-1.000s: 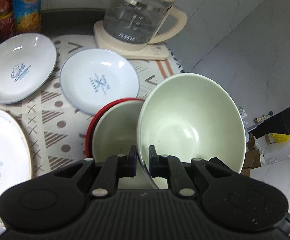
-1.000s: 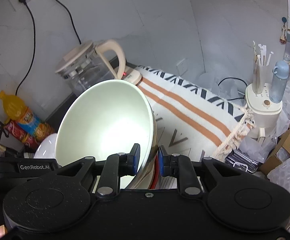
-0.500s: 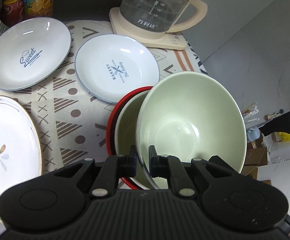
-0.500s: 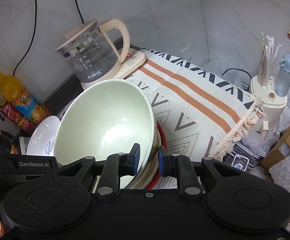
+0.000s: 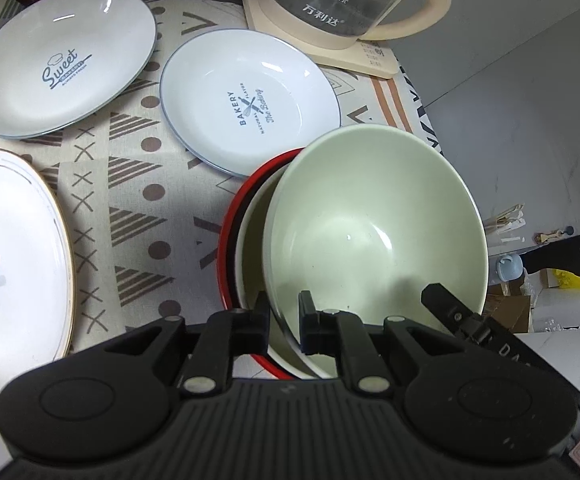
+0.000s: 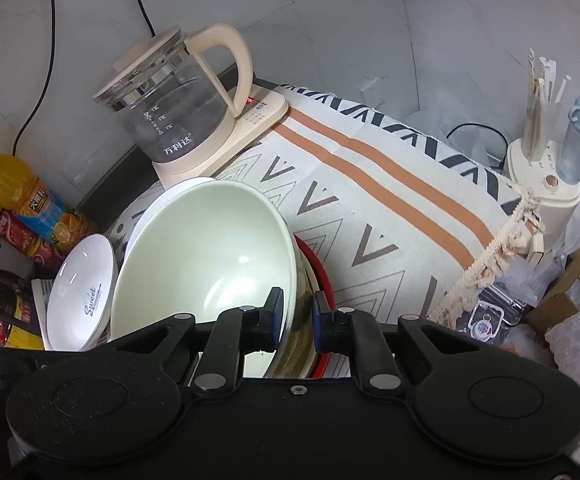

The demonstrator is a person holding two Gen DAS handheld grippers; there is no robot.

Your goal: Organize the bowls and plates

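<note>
Patterned tablecloth [image 5: 138,184] covers counter against grey wall; glass kettle [image 6: 174,112] at back. Pale green bowl [image 5: 373,224], tilted, sits in second pale bowl [image 5: 250,248] inside red bowl [image 5: 230,232]. Left gripper [image 5: 284,320] pinches green bowl's near rim. Right gripper [image 6: 297,316] pinches same bowl's rim, jaws just closed tighter. "Bakery" plate [image 5: 250,104], "Sweet" plate [image 5: 62,60], flower plate [image 5: 10,264] lie flat nearby, apart.

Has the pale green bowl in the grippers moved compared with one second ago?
Yes. The pale green bowl has come down toward the red-rimmed bowl on the cloth, and now sits lower against the kettle in the right wrist view.
</note>
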